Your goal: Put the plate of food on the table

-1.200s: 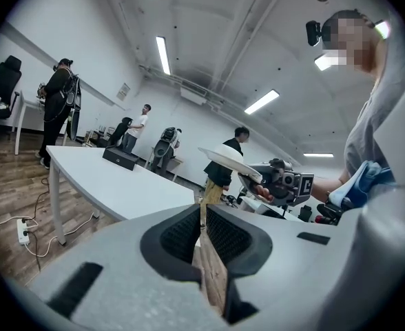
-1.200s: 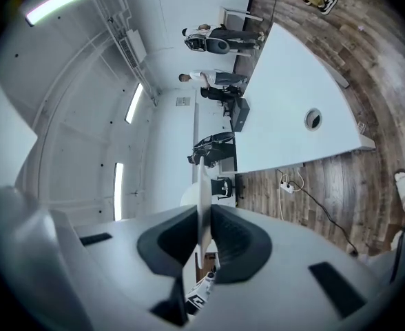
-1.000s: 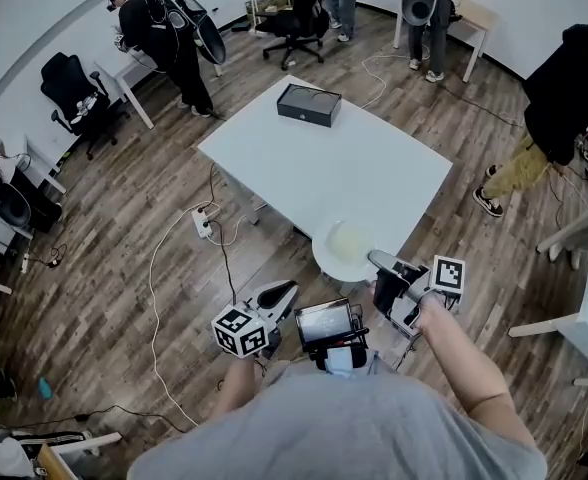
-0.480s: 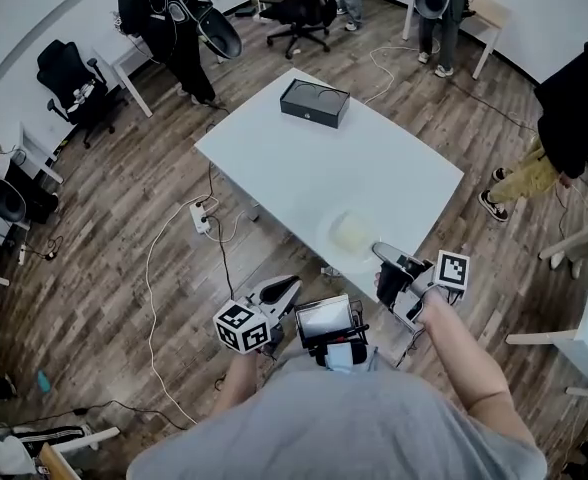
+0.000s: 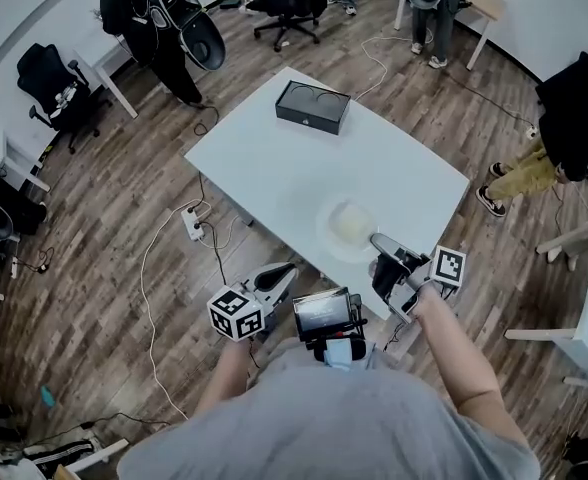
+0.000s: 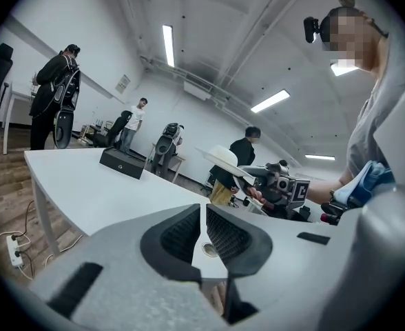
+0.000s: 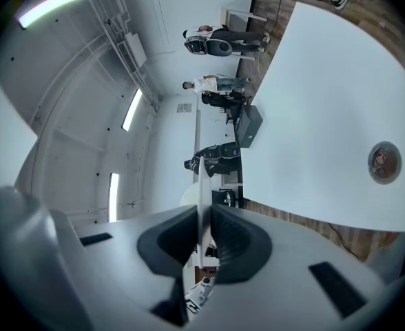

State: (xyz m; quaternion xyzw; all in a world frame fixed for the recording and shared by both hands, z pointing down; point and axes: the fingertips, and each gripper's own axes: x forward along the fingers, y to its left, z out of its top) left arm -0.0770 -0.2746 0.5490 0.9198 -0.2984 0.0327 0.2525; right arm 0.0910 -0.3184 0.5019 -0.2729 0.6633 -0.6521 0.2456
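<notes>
While the right tool (image 5: 377, 241) stays clenched on the near rim of the plate (image 5: 326, 230), the plate hangs over the near part of the white surface (image 5: 274, 158), inside its edge. Pale food (image 5: 352, 223) sits on it. The right gripper view shows the plate (image 7: 202, 185) edge-on, pinched between both pads.

In the left gripper view the plate (image 6: 222, 158) looks tilted and raised off the surface (image 6: 85, 185), with the right tool (image 6: 254, 178) gripping its rim. I can't confirm the clearance from overhead.

Change vs 1 second ago: the plate was past the surface's near edge, partly over the wood floor (image 5: 124, 228). Half a second back it was just crossing the edge. Now it is fully over the top. Both tools have come forward with it, and the grip is unchanged.

The left tool (image 5: 286, 271) hangs low at the near-left, short of the surface edge and well apart from the plate. Its jaws are closed to a sliver with nothing between them, and its marker cube (image 5: 236, 313) faces up.

A black box (image 5: 312, 105) sits at the far end of the surface, same spot as before. 3 or 4 people stand around the room's edges. A power strip (image 5: 194, 223) lies on the floor left of the surface.
</notes>
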